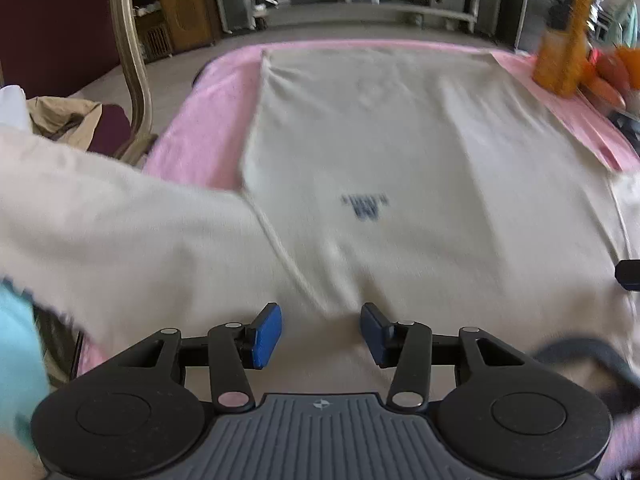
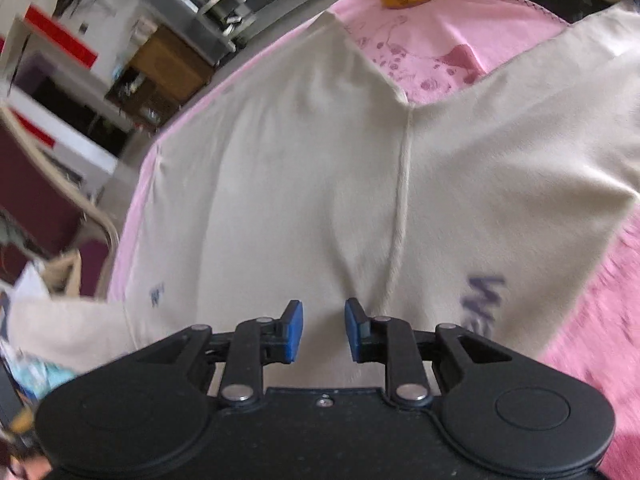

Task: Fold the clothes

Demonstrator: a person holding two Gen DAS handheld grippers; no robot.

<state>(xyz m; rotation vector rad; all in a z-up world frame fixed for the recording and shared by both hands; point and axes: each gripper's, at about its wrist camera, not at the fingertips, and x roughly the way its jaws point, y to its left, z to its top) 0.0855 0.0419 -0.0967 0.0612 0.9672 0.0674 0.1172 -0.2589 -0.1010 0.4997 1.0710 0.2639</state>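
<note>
Taking the cream T-shirt (image 1: 400, 140) as the landmark, the space above its flat body is open, and both the left gripper (image 1: 321, 334) and the right gripper (image 2: 324, 330) hang over its near part with jaws apart and nothing between the pads. Beyond its far right corner an orange plush toy (image 1: 564, 36) stands on the pink cover (image 1: 204, 128), closing that corner, and past it lie more orange things, blurred. Off the shirt's left side a chair (image 1: 134, 80) with clothes heaped on its seat blocks that flank, while the bare pink strip between shirt and chair stays free
</note>
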